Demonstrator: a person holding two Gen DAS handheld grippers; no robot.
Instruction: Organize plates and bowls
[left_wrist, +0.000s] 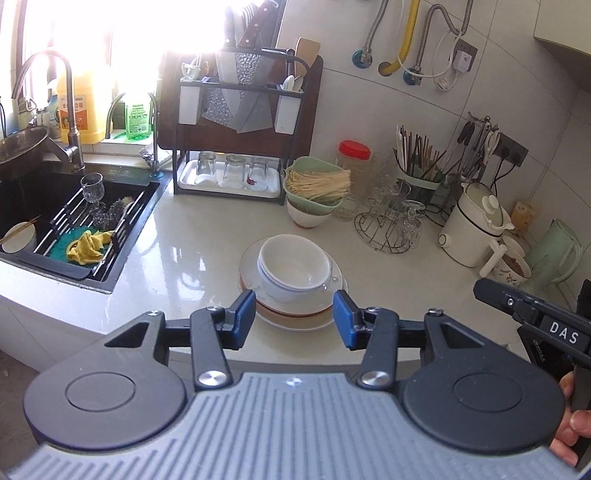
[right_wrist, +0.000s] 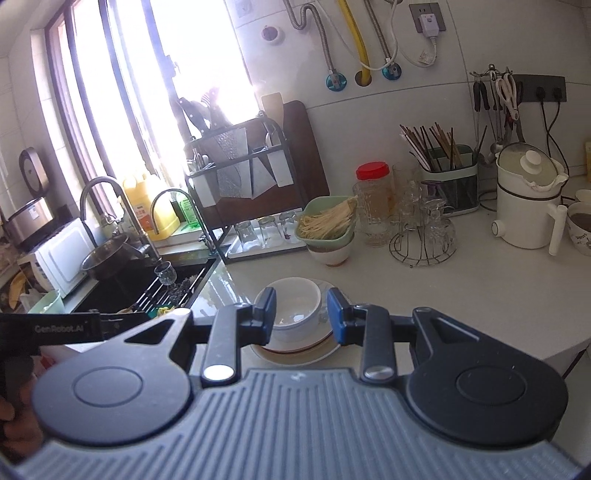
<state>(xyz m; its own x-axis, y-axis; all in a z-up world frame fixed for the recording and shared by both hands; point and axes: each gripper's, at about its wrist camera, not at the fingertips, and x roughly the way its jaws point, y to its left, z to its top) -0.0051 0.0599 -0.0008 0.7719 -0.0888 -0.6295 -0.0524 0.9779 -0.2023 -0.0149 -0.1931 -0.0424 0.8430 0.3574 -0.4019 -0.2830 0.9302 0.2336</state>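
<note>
— White bowls (left_wrist: 293, 264) sit nested on the plates (left_wrist: 295, 314), near the counter's (left_wrist: 192, 258) front edge. Why there?

— Probably so everything can be lifted as one stack; that is a guess. From the left wrist view, the left gripper (left_wrist: 294, 318) points down at the stack's near rim, jaws about half apart, nothing between the blue pads (left_wrist: 243, 308). The stack lies just beyond them, not touched.

— And the other tool at the right edge?

— That is the right gripper (left_wrist: 532, 314), off to the side, a hand (left_wrist: 570, 421) behind it.

— What does the right wrist view give?

— The right gripper (right_wrist: 302, 314) aims at the same bowls (right_wrist: 295, 308) and plates (right_wrist: 295, 349), tilted less steeply. Its jaws stand narrower and hold nothing; the bowls show through the gap, seemingly beyond the pads. Whether a pad grazes a rim cannot be told.
</note>
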